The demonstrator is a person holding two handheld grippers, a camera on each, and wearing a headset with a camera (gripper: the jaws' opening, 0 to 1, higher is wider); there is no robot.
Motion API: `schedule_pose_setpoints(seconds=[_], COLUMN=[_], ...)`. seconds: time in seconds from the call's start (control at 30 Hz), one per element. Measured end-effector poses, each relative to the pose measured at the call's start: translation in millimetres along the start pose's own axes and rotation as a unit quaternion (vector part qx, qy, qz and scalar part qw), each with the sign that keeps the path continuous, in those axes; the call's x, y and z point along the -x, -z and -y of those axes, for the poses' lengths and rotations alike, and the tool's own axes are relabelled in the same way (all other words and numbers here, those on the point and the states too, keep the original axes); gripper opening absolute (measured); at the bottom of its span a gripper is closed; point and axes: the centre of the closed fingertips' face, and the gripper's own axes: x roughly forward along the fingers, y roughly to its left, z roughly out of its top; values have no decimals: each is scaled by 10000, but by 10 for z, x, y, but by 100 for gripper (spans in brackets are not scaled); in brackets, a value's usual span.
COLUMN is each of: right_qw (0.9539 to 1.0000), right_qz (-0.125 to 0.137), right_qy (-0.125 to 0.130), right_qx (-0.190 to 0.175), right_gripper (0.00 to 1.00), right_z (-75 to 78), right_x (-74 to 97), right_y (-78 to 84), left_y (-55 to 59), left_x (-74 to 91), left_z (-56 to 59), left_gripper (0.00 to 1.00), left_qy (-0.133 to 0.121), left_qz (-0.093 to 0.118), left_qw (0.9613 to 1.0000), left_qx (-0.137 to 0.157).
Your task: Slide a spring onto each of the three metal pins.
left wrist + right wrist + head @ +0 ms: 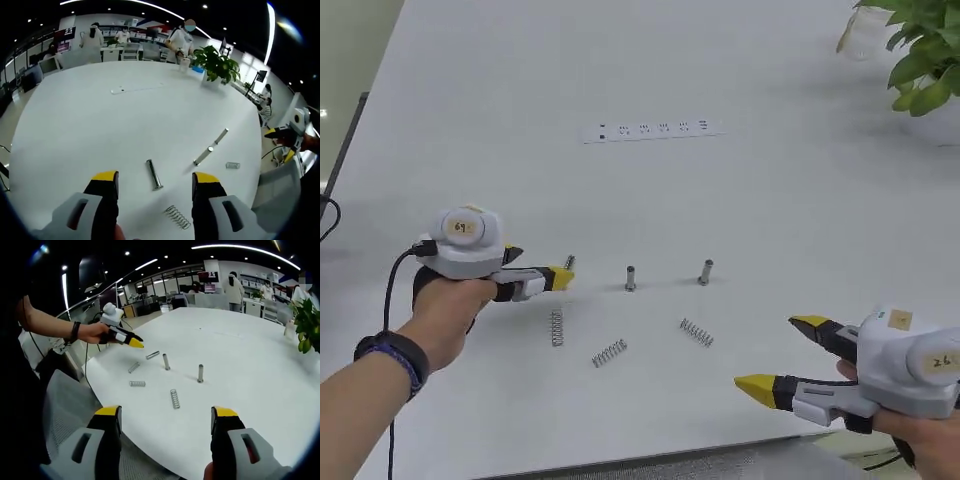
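Evidently nothing is done yet: three springs point(609, 352) are left lying near the bare pins point(630, 278), with left gripper point(556, 277) and right gripper point(782, 353) held open.

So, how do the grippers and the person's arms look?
Both have white-grey bodies and black jaws with yellow tips. The left gripper bears a round tan sticker with a number and a black cable; the right gripper bears a similar sticker. A dark wristband sits on the left wrist.

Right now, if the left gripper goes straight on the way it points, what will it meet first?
Probably the nearest pin, which stands just ahead, between the left gripper's open jaws; depth is unclear.
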Motion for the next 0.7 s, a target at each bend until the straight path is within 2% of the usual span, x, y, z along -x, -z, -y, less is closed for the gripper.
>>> schedule_pose_setpoints(seconds=[0.23,0.5,0.7], right_qw=[10000,10000,10000], right_qz=[8,-17,-48], right_qy=[-13,12,24], right_qx=[10,-3,-19], right_gripper=[72,71,71], right_z=[-6,17,21], right_x=[-7,7,17], right_y=[-21,-3,15], left_y=[-9,48,72], left_x=[-124,-260,-328], left_z=[-4,6,-9], left_gripper=[47,39,34], left_qy=[3,13,-15], left_qz=[-42,-195,-233], left_qw=[10000,9998,9997], left_qx=[59,-39,28])
